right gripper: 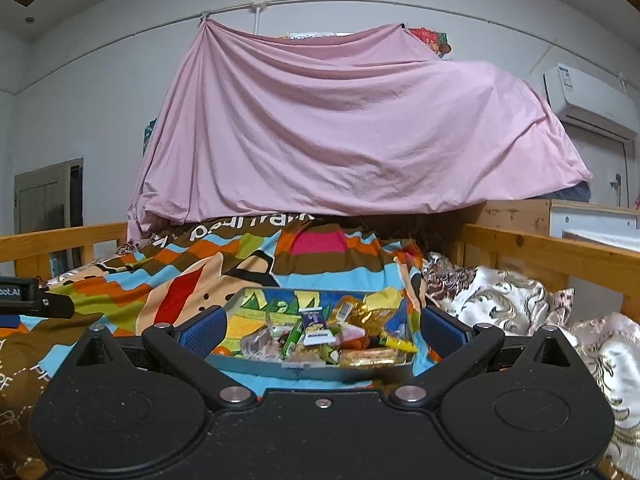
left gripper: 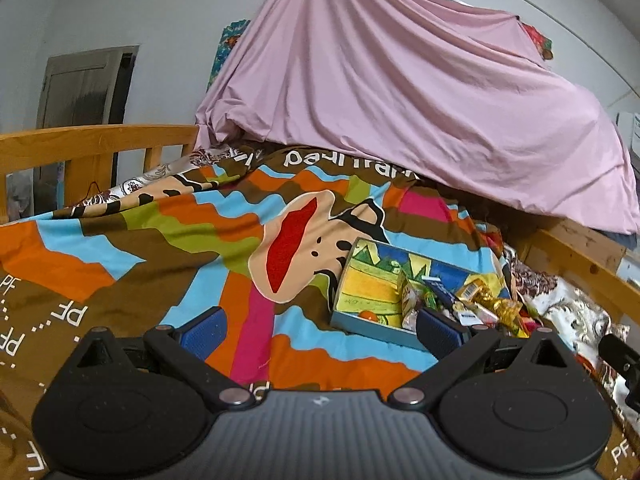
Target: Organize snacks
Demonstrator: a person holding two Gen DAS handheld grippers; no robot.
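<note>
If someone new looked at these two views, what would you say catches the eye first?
The pink sheet draped high over the back fills both views. Below it lies a bright striped cartoon blanket on the bed, bearing a shallow tray heaped with wrapped snacks. Both pairs of tongs, left and right, are open and hold nothing.

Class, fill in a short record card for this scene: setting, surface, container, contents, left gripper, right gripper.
setting: wooden bed frame with a pink sheet draped behind
surface: striped cartoon blanket
container: shallow box with a picture-printed inside, lying on the blanket
contents: wrapped snacks piled toward the box's right side
left gripper: open, empty, box ahead to its right
right gripper: open, empty, facing the box head-on
</note>
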